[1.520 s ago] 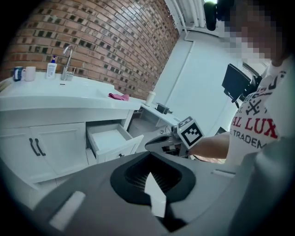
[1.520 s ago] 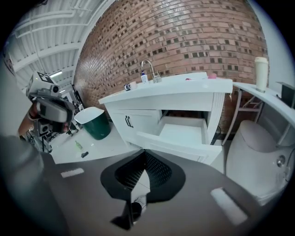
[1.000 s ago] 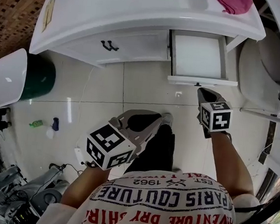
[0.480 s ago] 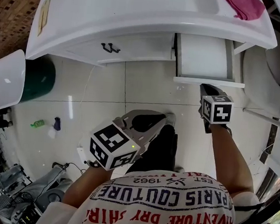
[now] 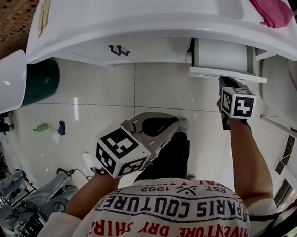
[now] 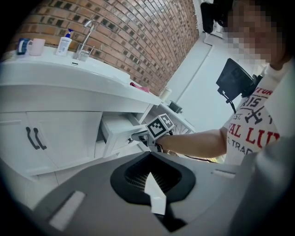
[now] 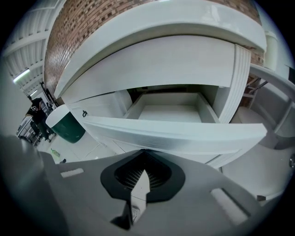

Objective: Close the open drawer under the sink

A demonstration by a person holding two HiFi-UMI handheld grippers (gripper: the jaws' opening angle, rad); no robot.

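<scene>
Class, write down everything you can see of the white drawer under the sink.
The white, painted-looking rectangular drawer sits level under the white sink counter, at its right end, pulled partly out. Its box is empty, with plain side walls and a wider, ridged front panel. The right gripper, fingers together, meets the front's outer face; contact itself is hard to confirm.

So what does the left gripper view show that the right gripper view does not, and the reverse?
Only the left gripper view: the faucet, the pump bottle, the right gripper at the drawer. Only the right gripper view: the drawer's bare floor, the green bin. Both: the open drawer, the white sink counter, the brick wall.
</scene>
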